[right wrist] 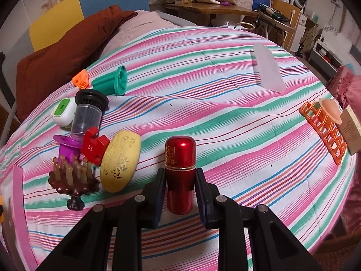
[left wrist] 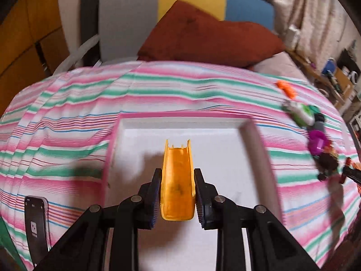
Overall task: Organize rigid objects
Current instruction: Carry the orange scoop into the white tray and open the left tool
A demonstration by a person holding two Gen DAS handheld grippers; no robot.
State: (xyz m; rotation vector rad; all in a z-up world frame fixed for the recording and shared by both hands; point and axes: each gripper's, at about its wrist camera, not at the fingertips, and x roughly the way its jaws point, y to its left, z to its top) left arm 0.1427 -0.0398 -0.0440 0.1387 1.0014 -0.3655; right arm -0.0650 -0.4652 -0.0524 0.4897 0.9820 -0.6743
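Left claw (left wrist: 177,194) clamps orange channel piece (left wrist: 178,180) over white tray (left wrist: 225,153); right claw (right wrist: 180,194) grips red canister (right wrist: 180,174) above bed (right wrist: 203,85).

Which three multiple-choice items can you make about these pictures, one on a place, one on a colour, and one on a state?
1. Over what is the yellow channel piece held?
A. the brown pillow
B. the white tray with the pink rim
C. the phone

2. What colour is the capsule-shaped canister in the right gripper?
A. red
B. green
C. purple

3. In what state is the left gripper?
A. wide open and empty
B. shut with nothing in it
C. shut on the yellow channel piece

Answers:
1 B: the white tray fills the view behind and under the piece.
2 A: its metallic body is red, with a gold band.
3 C: both fingers press on the sides of the piece.
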